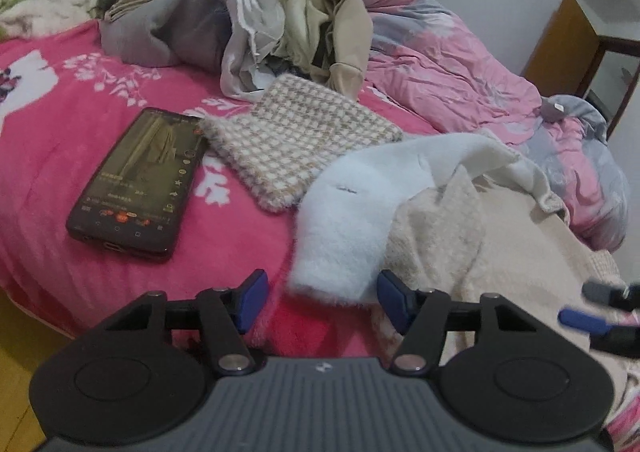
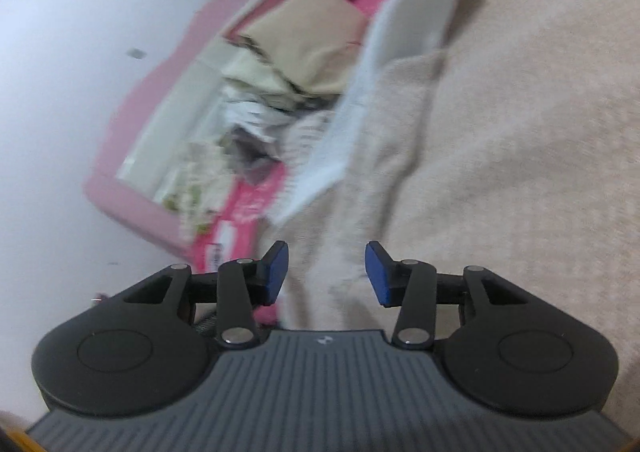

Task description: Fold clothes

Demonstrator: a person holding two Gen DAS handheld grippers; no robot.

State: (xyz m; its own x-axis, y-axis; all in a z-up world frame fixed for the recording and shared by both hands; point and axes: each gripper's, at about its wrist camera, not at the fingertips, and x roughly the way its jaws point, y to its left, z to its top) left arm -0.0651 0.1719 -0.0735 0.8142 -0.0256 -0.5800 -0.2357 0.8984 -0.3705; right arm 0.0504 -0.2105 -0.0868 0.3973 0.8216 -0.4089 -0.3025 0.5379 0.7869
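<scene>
Our left gripper [image 1: 322, 300] gapes wide, the white sleeve [image 1: 344, 220] just ahead, running away from it. Our right gripper [image 2: 327, 272], also wide and empty, hovers over the cream sweater [image 2: 500, 132] beside that sleeve.

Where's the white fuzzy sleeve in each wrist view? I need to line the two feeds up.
Left wrist: white fuzzy sleeve centre, cuff just beyond the open left gripper.
Right wrist: blurred, upper centre, running diagonally.
Shared landmark: cream garment beneath it.
</scene>
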